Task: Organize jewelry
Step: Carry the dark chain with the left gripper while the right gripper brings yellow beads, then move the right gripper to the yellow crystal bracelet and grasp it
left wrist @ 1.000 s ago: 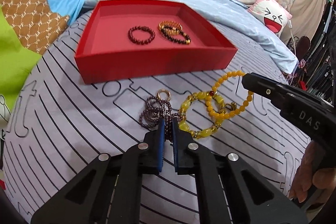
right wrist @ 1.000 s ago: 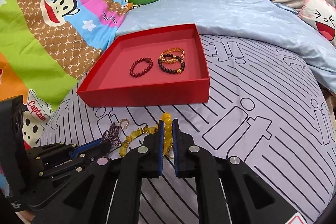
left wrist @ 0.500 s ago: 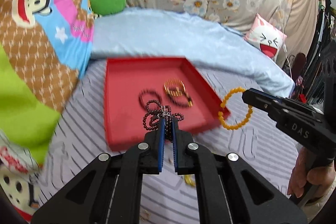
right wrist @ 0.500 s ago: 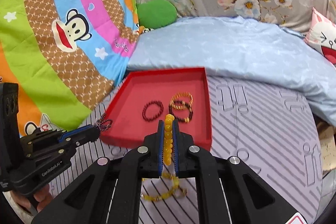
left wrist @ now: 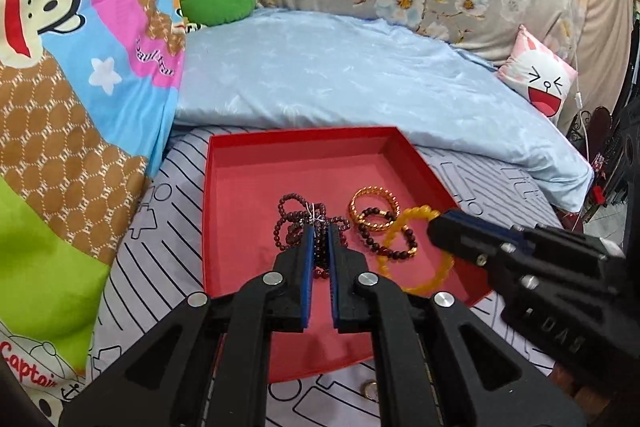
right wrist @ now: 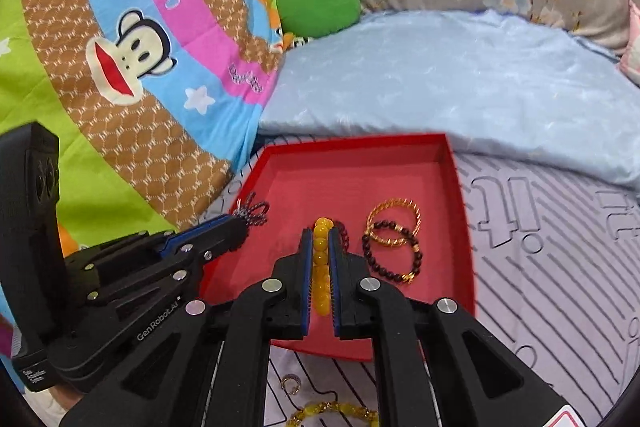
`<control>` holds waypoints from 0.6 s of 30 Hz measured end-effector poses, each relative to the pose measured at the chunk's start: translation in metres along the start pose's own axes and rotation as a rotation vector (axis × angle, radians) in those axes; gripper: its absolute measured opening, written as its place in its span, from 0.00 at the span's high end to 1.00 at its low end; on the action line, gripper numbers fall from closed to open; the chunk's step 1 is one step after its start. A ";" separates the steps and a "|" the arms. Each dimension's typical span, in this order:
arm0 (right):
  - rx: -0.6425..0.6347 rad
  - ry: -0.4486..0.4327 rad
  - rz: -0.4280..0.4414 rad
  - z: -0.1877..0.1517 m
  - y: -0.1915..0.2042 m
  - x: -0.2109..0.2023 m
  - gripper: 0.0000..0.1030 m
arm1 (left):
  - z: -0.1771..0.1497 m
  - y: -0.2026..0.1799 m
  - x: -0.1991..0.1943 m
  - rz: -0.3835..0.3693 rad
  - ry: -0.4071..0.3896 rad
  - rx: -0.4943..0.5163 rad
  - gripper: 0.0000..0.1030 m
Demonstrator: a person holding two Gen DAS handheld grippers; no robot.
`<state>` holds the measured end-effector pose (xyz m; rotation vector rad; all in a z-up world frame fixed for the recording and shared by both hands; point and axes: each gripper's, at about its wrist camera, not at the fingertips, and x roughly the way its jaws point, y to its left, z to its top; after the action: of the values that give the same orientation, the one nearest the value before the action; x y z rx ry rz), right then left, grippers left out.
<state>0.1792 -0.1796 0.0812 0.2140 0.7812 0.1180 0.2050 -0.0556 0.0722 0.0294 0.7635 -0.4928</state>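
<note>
My left gripper [left wrist: 320,229] is shut on a bunched strand of dark purple beads [left wrist: 298,217] and holds it above the red tray [left wrist: 240,187]. The right gripper [right wrist: 320,233] is shut on a yellow bead bracelet [right wrist: 321,267], which also hangs over the tray [right wrist: 352,183]. In the left wrist view that yellow bracelet [left wrist: 416,259] dangles from the right gripper [left wrist: 436,223]. On the tray floor lie a gold bracelet [right wrist: 394,221] and a dark bead bracelet [right wrist: 394,259]. A dark red bracelet [right wrist: 343,230] peeks out behind my right finger.
On the striped sheet in front of the tray lie a small ring [right wrist: 290,385] and a chunky yellow bracelet [right wrist: 332,413]. A light blue quilt [left wrist: 340,75] lies behind the tray, a monkey-print blanket [right wrist: 120,67] to the left, and a pink cushion [left wrist: 540,83] at far right.
Both grippers have lifted their bead strings off the sheet and carried them forward over the red tray. The chunky yellow bracelet and the ring stayed on the sheet.
</note>
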 end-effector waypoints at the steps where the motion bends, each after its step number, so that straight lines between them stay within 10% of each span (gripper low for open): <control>1: -0.003 0.013 -0.004 -0.002 0.000 0.006 0.93 | -0.002 0.001 0.006 0.008 0.009 0.000 0.94; 8: -0.029 0.049 -0.088 -0.015 -0.006 0.030 0.92 | -0.010 0.008 0.023 0.035 0.038 -0.010 0.93; 13: -0.022 0.001 -0.128 -0.013 -0.010 0.017 0.62 | -0.010 0.013 0.017 0.054 0.026 -0.036 0.90; 18: -0.028 -0.031 -0.136 -0.018 -0.009 -0.004 0.59 | -0.011 0.013 0.001 0.061 0.005 -0.037 0.74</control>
<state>0.1640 -0.1867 0.0698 0.1352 0.7608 -0.0033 0.2043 -0.0424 0.0619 0.0195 0.7745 -0.4211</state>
